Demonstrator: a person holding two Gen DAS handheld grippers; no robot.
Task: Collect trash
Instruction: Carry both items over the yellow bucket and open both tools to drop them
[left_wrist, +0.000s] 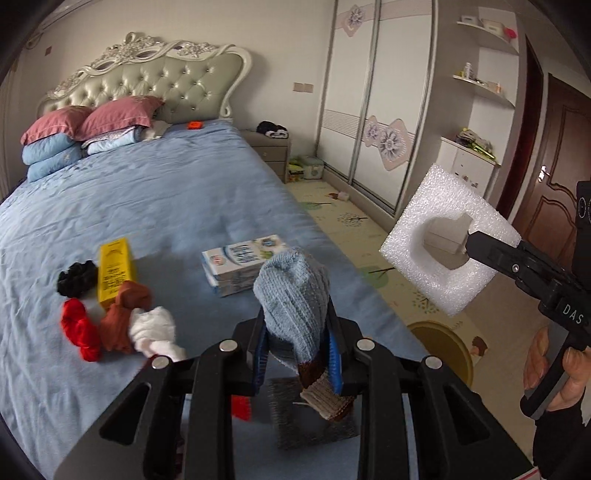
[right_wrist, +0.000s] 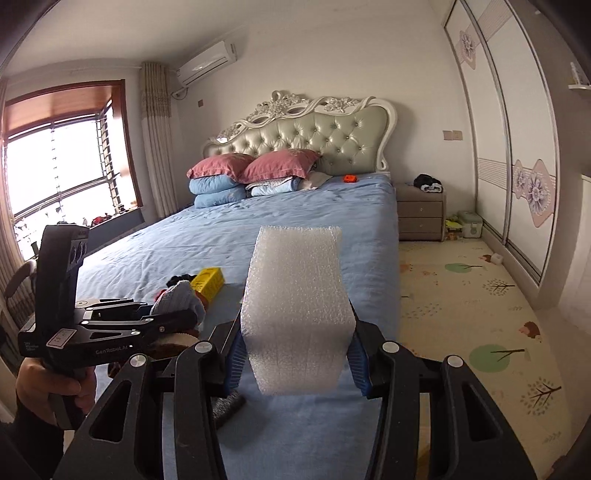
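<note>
White foam block, light, stiff and easily dented, is sitting squeezed across its flat faces in your right gripper above the bed's foot edge, while your left gripper is pinching a soft, floppy sock.

I see open blue sheet stretching clear to the pillows, my left side crowded by yellow box, tissue packs and bundled socks, floor mat free beside the bed, wardrobe walling the far right
</note>
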